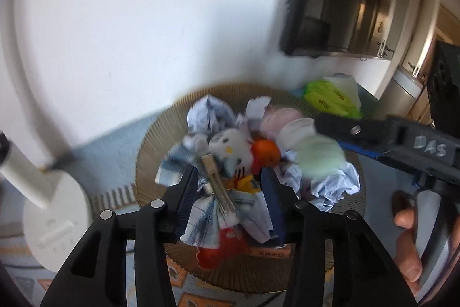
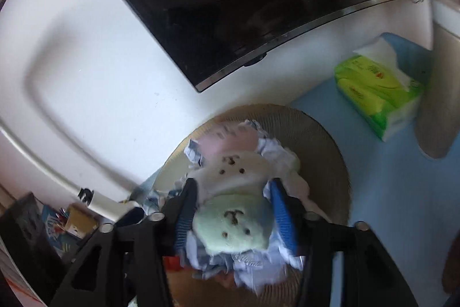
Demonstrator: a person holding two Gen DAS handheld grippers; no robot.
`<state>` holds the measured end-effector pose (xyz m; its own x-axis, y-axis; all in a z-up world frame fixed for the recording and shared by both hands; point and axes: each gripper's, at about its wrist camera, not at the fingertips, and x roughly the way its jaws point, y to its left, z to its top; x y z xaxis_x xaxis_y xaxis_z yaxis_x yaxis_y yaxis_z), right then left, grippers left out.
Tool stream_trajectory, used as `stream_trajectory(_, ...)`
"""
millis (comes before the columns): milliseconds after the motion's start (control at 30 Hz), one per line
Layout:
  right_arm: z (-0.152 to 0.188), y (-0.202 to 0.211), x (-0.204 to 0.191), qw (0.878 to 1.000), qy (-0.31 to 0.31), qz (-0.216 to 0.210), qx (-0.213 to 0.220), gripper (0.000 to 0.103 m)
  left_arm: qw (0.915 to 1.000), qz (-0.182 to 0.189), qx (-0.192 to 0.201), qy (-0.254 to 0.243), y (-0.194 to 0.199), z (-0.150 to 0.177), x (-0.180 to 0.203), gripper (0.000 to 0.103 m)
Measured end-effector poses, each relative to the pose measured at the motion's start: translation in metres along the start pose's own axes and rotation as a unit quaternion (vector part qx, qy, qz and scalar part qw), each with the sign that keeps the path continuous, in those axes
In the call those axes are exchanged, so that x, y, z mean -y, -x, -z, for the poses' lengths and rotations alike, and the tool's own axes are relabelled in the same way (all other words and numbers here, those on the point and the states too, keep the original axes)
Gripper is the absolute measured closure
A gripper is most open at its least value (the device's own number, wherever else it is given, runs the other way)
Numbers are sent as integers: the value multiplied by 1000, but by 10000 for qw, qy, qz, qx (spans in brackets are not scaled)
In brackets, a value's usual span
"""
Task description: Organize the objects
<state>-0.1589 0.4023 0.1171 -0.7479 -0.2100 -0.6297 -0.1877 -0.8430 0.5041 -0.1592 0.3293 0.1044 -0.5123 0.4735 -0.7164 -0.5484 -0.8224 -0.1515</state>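
Note:
A round ribbed tan tray (image 1: 149, 146) holds crumpled paper (image 1: 205, 117), a white cat plush (image 1: 230, 146), an orange ball (image 1: 266, 153) and a hair clip (image 1: 214, 177) on checked cloth (image 1: 201, 220). My left gripper (image 1: 228, 186) is open, its jaws on either side of the clip and cloth. My right gripper (image 2: 233, 209) is open around a string of soft plush heads: the green one (image 2: 233, 229) sits between the jaws, the white one (image 2: 233, 171) and pink one (image 2: 227, 141) beyond. The tray (image 2: 322, 140) lies under them. The right gripper also shows in the left wrist view (image 1: 402, 146), green plush (image 1: 319, 157) at its tip.
A green tissue pack (image 2: 376, 94) lies on the blue table to the right, also in the left wrist view (image 1: 330, 99). A white lamp base (image 1: 54, 223) stands left of the tray. A dark screen (image 2: 230, 5) hangs on the white wall behind. Small clutter (image 2: 69, 217) sits at the left.

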Motion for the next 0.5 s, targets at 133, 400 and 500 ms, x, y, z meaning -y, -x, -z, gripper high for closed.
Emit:
stream_trajectory(133, 5, 28, -5, 9992, 257, 120, 272, 39, 9998, -84, 135, 110, 29, 13, -13, 60)
stream_trajectory(400, 83, 85, -79, 9919, 1268, -34, -3, 34, 9943, -773, 513, 530, 142, 70, -53, 59)
stream_trajectory(500, 140, 82, -107, 9846, 1602, -423, -563, 12, 9804, -1915, -25, 456, 167, 107, -69, 0)
